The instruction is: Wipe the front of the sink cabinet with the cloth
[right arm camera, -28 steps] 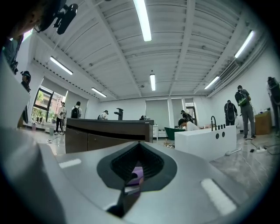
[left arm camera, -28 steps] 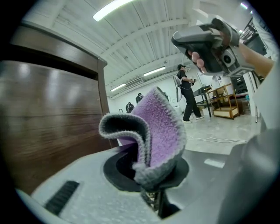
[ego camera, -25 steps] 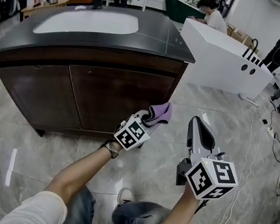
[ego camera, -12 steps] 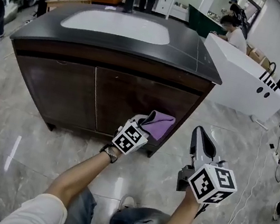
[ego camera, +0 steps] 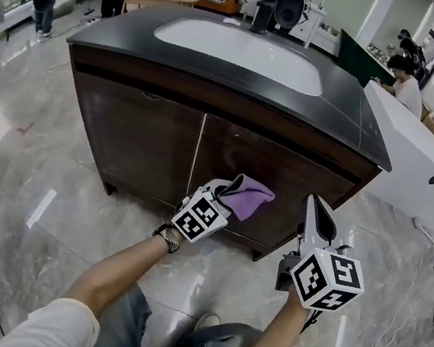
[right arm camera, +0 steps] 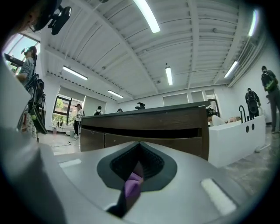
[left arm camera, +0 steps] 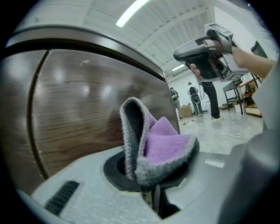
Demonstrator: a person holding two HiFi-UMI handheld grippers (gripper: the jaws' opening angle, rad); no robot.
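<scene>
Your left gripper (ego camera: 226, 190) is clamped on the folded purple cloth (ego camera: 248, 196). The cloth sticks out past the jaws toward the sink cabinet (ego camera: 145, 135), long axis along the jaws, close in front of the lower right door (ego camera: 298, 183). Your right gripper (ego camera: 318, 213) hangs beside it, jaws together; a purple sliver low in their gap is too small to name.

Big open hall: freestanding sink cabinet (ego camera: 139, 142), glossy floor (ego camera: 21, 200), strip lights (right arm camera: 148, 15).
</scene>
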